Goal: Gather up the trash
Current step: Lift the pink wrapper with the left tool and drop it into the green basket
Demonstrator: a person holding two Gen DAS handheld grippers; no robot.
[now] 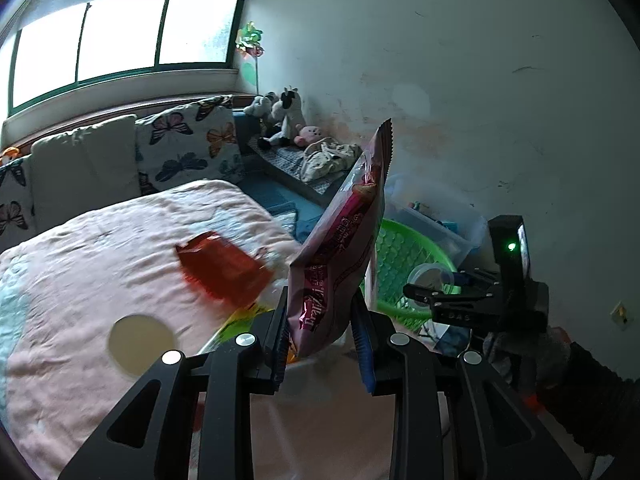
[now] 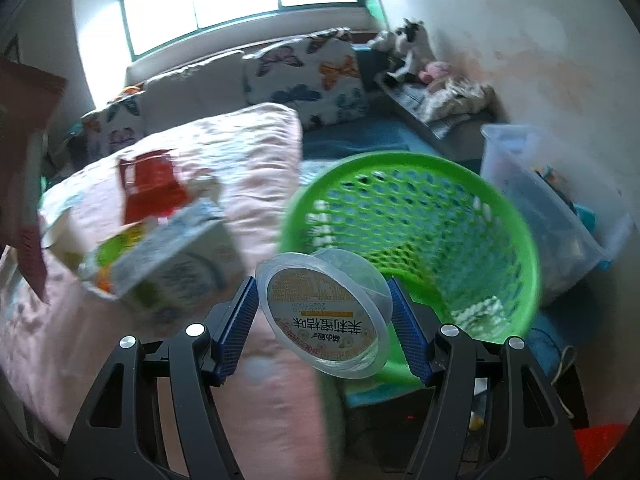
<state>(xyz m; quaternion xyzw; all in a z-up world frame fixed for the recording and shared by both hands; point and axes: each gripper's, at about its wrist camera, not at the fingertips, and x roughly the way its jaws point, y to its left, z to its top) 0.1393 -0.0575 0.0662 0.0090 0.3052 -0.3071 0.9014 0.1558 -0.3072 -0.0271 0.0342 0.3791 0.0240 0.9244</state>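
Landmark: green basket [image 2: 460, 208], mesh-walled, standing on the floor beside the bed [image 1: 100, 248], against a clear bin [image 2: 560, 216] by the wall.

Left tongs [image 1: 322, 334]: pinching the lower end of a pink snack bag [image 1: 344, 248]; bag upright, slightly tilted, its serrated top edge pointing up, held in the air just on the bed side of the basket. Same bag visible at the far left edge of the right wrist view [image 2: 28, 160], well apart from the basket.

Right tongs [image 2: 324, 316]: blue pads pressing both sides of a clear plastic cup [image 2: 332, 312], printed lid facing the camera; cup held tilted over the near rim of the basket. From the left wrist view, right tongs [image 1: 430, 294] seen from the side with the cup [image 1: 430, 276] in front of the basket's rim; sleeve [image 1: 592, 396] behind them.

On the bed, away from the basket: red wrapper [image 1: 224, 272] lying flat on the pink blanket; pale round lid [image 1: 140, 344] nearer the left tongs; blurred carton [image 2: 168, 256] and colourful packaging beside the wrapper, details not readable.

Beyond the basket: butterfly cushions [image 1: 188, 148] under the window [image 1: 120, 36], soft toys [image 1: 280, 120] on a low shelf by the wall.
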